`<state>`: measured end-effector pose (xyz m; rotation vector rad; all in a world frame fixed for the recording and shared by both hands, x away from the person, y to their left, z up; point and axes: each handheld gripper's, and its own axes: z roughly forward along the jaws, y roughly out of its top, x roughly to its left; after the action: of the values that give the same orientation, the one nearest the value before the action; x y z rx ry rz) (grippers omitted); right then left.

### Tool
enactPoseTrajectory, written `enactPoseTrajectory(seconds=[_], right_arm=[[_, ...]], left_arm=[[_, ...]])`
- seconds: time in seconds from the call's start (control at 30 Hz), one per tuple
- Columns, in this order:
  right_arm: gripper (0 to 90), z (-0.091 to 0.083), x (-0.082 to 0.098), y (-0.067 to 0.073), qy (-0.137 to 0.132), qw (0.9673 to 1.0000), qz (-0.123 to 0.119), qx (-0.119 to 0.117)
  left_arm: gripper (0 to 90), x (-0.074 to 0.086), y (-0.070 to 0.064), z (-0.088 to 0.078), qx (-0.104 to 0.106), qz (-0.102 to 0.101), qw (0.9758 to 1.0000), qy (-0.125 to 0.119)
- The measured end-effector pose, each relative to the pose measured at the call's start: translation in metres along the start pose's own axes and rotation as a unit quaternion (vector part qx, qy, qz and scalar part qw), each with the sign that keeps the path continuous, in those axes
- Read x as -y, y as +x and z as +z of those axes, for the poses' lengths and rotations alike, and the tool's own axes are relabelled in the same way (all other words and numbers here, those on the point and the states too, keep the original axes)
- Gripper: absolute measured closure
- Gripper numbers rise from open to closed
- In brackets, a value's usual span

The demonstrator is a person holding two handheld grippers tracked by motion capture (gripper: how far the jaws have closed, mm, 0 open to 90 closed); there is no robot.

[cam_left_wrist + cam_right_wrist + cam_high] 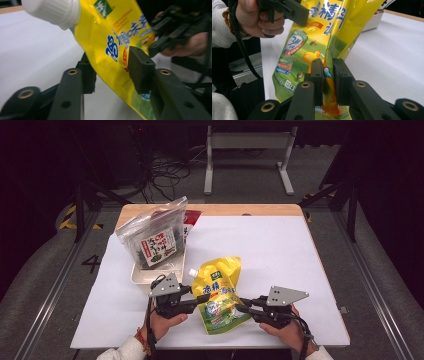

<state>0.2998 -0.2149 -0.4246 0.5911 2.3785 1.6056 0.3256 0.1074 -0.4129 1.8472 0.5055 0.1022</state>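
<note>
Both grippers sit on the yellow pouch [219, 295] near my edge of the table [280, 250]. High view: left gripper [202, 298] meets the pouch's left edge, right gripper [242, 307] its right edge; pouch lies between them, white cap [192, 272] pointing up-left toward the white tray [145, 276]. A clear bag [155, 240] of dark snacks stands in that tray.

Left gripper view: pouch [110, 42] runs diagonally between my jaws, cap [53, 11] at top left. Right-hand pad presses on the printed face, the other jaw is behind the film, so I read it as clamped on the pouch. Right gripper [152, 48] grips the far edge.

Right gripper view: jaws pinched tight on a fold of the pouch [312, 47], film squeezed between the pads. Left gripper [305, 17] bites the upper edge.
</note>
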Motion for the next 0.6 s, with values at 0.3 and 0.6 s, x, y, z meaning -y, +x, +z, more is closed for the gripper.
enactPoseTrajectory(seconds=[0.3, 0.6], right_arm=[[80.3, 0.003, -0.001, -0.001, -0.008, 0.9999, -0.005, 0.013], [77.6, 0.004, -0.003, 0.002, -0.014, 0.9995, -0.016, 0.023]], left_arm=[[61.9, -0.005, 0.0, 0.007, 0.008, -0.012, 0.9999, 0.008], [80.4, -0.011, -0.004, 0.01, 0.006, 0.009, 0.9999, 0.012]])
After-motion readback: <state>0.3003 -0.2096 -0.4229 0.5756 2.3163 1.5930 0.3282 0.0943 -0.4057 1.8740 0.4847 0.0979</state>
